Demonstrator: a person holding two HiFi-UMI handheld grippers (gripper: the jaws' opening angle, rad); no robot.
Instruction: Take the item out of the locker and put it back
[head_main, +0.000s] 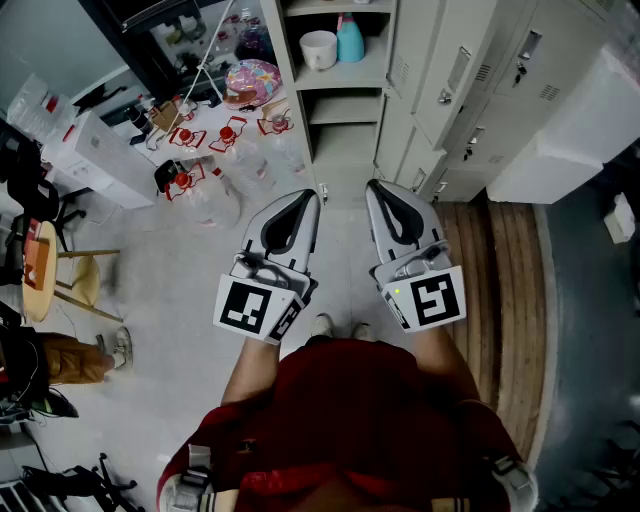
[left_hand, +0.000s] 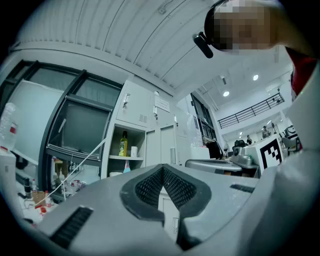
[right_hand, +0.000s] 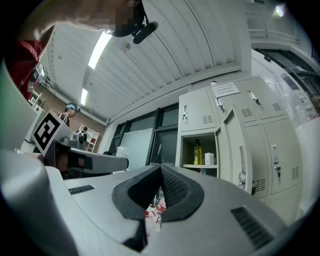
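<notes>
Locker (right_hand: 199, 131) bottle (right_hand: 198, 151) well beyond right tool (right_hand: 160, 166)

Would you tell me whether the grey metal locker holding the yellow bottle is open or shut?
Open: its grey door stands swung aside, exposing the yellow bottle inside.

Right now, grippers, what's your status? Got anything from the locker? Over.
Shut and empty: left gripper, right gripper. The locker is open, yellow bottle and white cup inside, untouched. The floor clutter sits left of the path.
</notes>
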